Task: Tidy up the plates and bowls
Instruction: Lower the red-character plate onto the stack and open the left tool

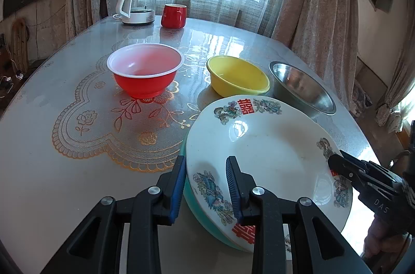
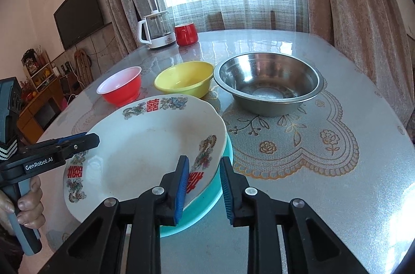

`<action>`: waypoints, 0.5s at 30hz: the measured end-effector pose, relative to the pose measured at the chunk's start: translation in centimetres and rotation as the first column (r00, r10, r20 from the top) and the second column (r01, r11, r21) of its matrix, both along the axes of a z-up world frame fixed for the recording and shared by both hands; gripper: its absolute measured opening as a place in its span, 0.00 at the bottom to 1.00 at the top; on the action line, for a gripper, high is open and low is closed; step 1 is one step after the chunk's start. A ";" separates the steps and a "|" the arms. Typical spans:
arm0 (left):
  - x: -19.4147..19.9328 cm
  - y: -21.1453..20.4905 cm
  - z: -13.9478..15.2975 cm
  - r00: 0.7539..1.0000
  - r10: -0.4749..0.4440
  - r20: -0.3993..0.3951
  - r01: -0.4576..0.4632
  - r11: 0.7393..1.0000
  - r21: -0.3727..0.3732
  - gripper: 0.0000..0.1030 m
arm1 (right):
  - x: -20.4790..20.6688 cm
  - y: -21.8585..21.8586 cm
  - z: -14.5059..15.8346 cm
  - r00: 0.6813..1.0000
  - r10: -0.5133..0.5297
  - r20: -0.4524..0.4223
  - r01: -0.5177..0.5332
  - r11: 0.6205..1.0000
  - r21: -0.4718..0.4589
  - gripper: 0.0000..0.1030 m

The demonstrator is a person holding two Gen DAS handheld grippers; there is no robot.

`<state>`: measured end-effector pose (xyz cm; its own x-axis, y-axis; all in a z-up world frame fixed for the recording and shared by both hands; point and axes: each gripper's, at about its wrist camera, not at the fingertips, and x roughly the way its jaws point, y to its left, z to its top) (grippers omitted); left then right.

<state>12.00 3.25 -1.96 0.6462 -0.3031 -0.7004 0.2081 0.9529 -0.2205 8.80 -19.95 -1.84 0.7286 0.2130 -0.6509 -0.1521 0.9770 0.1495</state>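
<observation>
A white plate (image 1: 269,152) with red characters and bird patterns lies on a teal plate (image 1: 205,217) at the table's near edge; they also show in the right wrist view as the white plate (image 2: 145,152) and the teal plate (image 2: 202,209). My left gripper (image 1: 206,183) is open, its fingers straddling the plates' left rim. My right gripper (image 2: 203,185) is open, straddling the right rim. Behind stand a red bowl (image 1: 145,70), a yellow bowl (image 1: 237,75) and a steel bowl (image 2: 268,83).
A white kettle (image 1: 136,3) and a red mug (image 1: 173,16) stand at the table's far edge by the curtains. The glossy table (image 1: 52,170) carries gold lace mats. A TV (image 2: 80,12) and shelves are at the left.
</observation>
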 end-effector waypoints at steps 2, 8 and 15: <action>-0.2 0.1 0.2 1.000 0.006 0.010 -0.006 1.000 -0.001 0.30 | 0.2 0.0 -0.2 1.000 -0.003 0.000 0.003 1.000 -0.001 0.24; 0.1 -0.1 0.1 1.000 -0.005 0.002 0.005 1.000 0.011 0.30 | 0.7 -0.1 -0.5 1.000 -0.008 -0.016 0.008 1.000 0.020 0.24; -0.1 -0.2 -0.1 1.000 -0.001 -0.009 0.001 1.000 0.010 0.30 | 0.8 -0.1 -0.8 1.000 -0.005 -0.028 0.006 0.999 0.040 0.24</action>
